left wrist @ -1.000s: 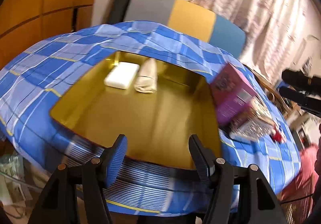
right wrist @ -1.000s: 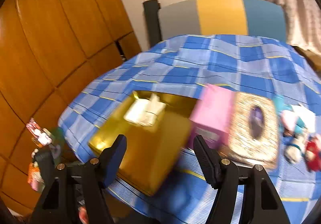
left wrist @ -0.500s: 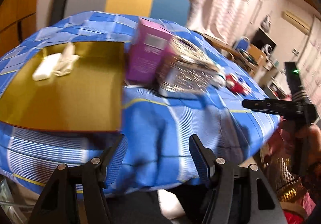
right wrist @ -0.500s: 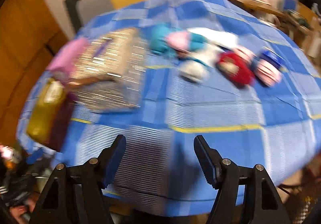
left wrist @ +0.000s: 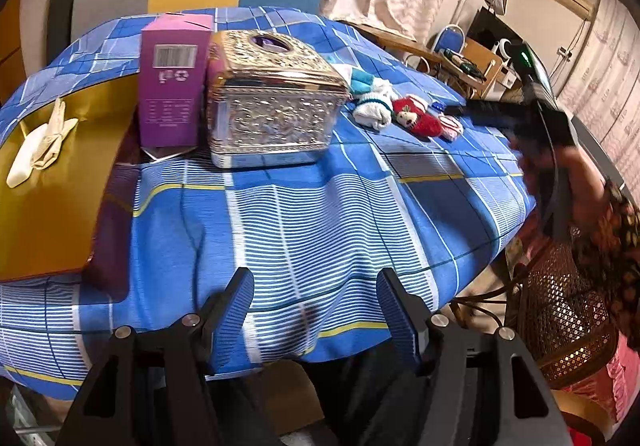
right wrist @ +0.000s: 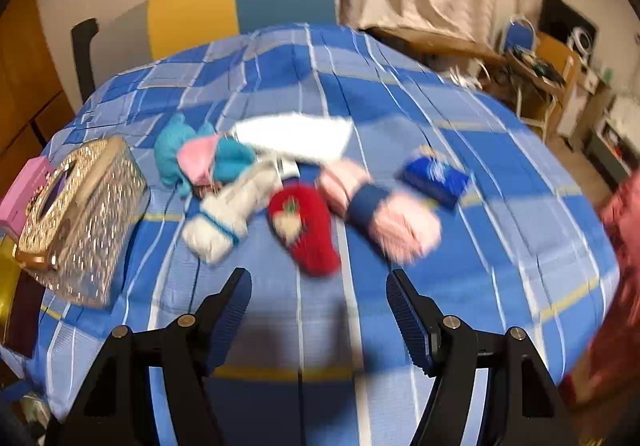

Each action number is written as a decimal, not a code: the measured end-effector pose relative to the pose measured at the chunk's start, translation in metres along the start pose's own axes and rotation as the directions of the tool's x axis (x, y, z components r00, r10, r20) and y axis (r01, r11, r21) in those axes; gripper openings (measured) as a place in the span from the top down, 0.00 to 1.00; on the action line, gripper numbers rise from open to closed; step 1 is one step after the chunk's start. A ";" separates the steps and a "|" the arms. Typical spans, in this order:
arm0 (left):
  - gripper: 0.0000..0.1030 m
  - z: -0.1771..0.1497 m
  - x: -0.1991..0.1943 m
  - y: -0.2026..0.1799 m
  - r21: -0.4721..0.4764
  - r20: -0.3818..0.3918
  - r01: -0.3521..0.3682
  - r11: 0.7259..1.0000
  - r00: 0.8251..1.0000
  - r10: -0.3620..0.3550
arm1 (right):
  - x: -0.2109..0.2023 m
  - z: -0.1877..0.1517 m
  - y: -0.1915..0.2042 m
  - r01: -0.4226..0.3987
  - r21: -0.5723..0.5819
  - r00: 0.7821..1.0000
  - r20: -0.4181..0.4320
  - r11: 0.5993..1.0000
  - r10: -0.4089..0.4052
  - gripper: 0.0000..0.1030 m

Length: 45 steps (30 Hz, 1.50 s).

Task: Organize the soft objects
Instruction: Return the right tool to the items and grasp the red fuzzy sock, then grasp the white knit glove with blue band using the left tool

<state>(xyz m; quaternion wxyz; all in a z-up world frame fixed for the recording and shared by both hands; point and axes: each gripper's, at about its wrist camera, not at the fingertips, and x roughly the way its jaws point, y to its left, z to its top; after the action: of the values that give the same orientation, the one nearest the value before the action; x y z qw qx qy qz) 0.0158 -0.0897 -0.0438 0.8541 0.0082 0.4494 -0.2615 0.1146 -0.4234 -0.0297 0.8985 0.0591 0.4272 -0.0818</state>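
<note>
On the blue checked cloth (right wrist: pixel 400 118), the socks (right wrist: pixel 304 222) are lying in a heap beside the silver box (left wrist: pixel 272 106). The right gripper (right wrist: pixel 318 310) is hovering before them, jaws apart; the left gripper (left wrist: pixel 316 310) is likewise gaping, holding nothing.

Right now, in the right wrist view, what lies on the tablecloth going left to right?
Purple box → ornate silver tissue box → teal sock → red sock → pink sock → blue packet.
</note>
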 end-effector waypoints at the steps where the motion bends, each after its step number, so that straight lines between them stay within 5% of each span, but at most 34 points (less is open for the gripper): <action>1: 0.37 0.000 0.001 -0.002 0.001 -0.004 0.000 1.000 1.000 0.000 | 0.002 0.004 0.001 -0.008 -0.006 1.000 -0.001 1.000 0.008 0.31; 8: 0.37 0.001 0.004 -0.007 0.012 -0.031 -0.014 1.000 0.999 0.014 | 0.058 0.027 0.003 0.014 -0.015 0.994 -0.112 1.000 -0.015 0.35; 14: 0.37 0.006 0.009 -0.012 0.019 -0.055 -0.016 1.000 0.998 0.017 | 0.091 0.029 0.003 -0.065 0.019 0.987 -0.146 0.998 0.067 0.43; 19: 0.37 0.021 0.013 -0.027 0.054 -0.047 0.003 0.999 0.999 0.000 | 0.094 0.022 -0.003 -0.080 0.029 0.984 -0.158 0.996 0.084 0.74; 26: 0.37 0.053 0.030 -0.063 0.132 -0.037 0.013 0.991 0.999 -0.008 | 0.062 -0.002 -0.031 -0.146 0.083 0.967 -0.199 0.986 0.160 0.77; 36: 0.37 0.128 0.102 -0.120 0.218 -0.087 -0.079 0.973 0.991 0.100 | 0.049 -0.032 -0.054 -0.178 0.159 0.955 -0.208 0.971 0.209 0.77; 45: 0.37 0.193 0.183 -0.110 0.099 -0.137 -0.149 0.984 0.977 0.162 | 0.052 -0.031 -0.057 -0.194 0.182 0.949 -0.214 0.964 0.231 0.76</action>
<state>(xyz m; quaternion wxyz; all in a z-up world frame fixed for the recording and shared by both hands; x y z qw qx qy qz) 0.1973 -0.3135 -0.0454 0.8359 0.1002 0.4962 -0.2122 0.1119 -0.4787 -0.0913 0.8381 0.1852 0.5131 -0.0106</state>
